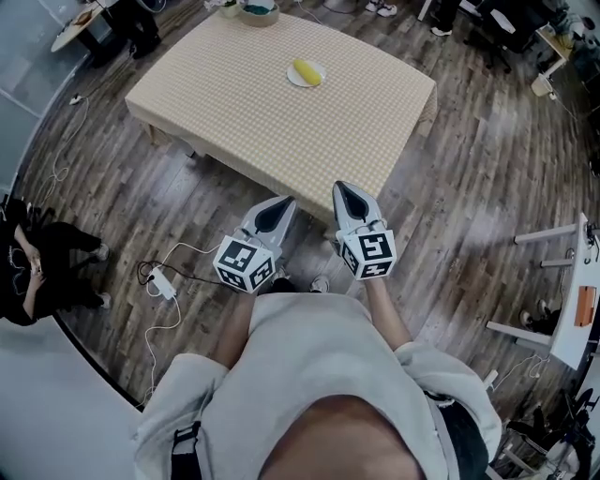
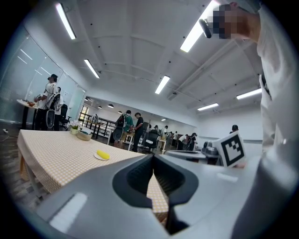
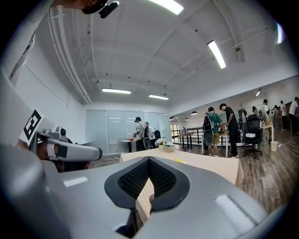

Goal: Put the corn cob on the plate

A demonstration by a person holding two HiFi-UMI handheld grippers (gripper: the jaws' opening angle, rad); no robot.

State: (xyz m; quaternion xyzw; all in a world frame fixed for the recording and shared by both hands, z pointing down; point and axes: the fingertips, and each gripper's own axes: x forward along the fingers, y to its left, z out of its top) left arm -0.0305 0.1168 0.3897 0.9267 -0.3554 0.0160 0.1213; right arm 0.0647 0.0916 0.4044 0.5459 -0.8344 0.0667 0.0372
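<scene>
On the checked bench (image 1: 234,112), far side, the corn cob (image 1: 307,71) lies on the plate (image 1: 292,81), well apart from the left tool (image 1: 284,202) and right tool (image 1: 340,188), both pressed together, level, off its near edge.

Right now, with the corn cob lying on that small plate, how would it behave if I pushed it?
The corn cob looks rounded and elongated, so it would probably roll sideways. The plate looks shallow, so it may not stop it. Its straight shape suggests stiff, not floppy.

Checked-cloth table (image 1: 225,103), bowl (image 1: 258,11) at its far edge, power strip (image 1: 161,283) on wooden floor (image 1: 487,187)
</scene>
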